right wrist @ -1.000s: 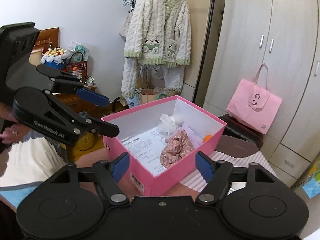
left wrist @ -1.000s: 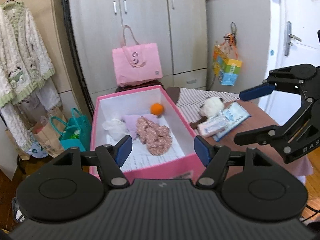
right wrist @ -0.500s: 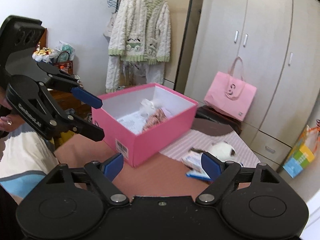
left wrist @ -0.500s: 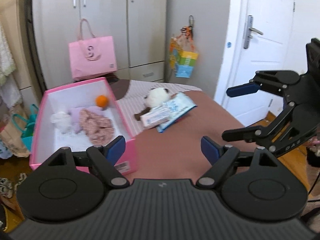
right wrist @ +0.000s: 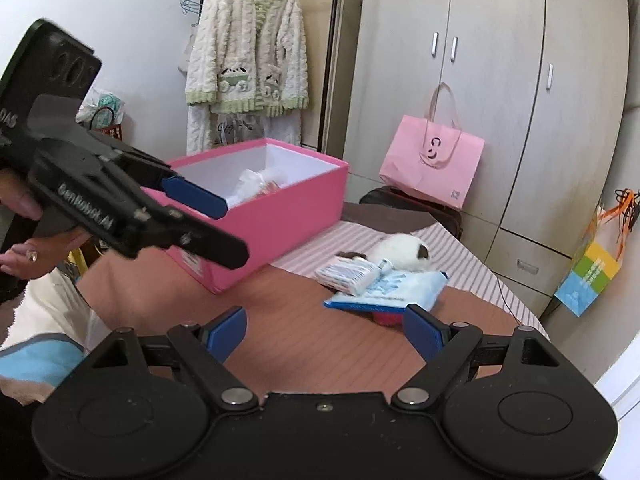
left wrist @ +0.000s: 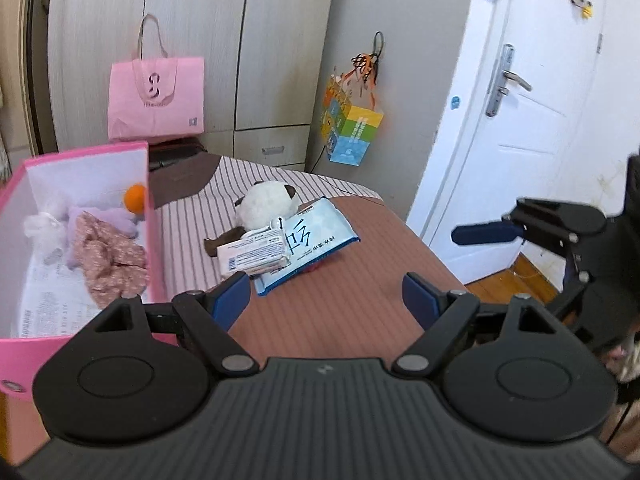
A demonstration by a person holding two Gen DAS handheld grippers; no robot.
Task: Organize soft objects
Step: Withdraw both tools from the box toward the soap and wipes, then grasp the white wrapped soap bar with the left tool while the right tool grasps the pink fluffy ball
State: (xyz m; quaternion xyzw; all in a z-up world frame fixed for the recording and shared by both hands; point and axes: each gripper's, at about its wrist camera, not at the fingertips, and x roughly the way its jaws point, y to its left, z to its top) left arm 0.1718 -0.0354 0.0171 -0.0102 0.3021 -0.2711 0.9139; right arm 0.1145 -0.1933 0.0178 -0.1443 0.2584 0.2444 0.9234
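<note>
There's the little pile waiting: a white plush toy (left wrist: 266, 202) with a dark ear lies on the striped cloth, touching a small white packet (left wrist: 256, 254) that rests on a blue wipes pack (left wrist: 310, 248). The wipes pack runs long from near-left to far-right, and something red (right wrist: 386, 317) peeks from under its near edge, too covered to name. To the left stands the pink box (left wrist: 154, 240), with a floral fabric piece (left wrist: 114, 258), a lilac cloth and an orange ball (left wrist: 135, 196) inside. Now the left hand-held gripper (left wrist: 326, 300), jaws wide and nothing between them, having just spread: the pile sits ahead and slightly left of it. The right hand-held gripper (right wrist: 324, 332) is wide and empty too, also just opened a touch, with the pile ahead and a bit right. Both sit about equally near, I'd say, over the brown tabletop (left wrist: 340, 312). The plush's lower half is hidden behind the packs.
</note>
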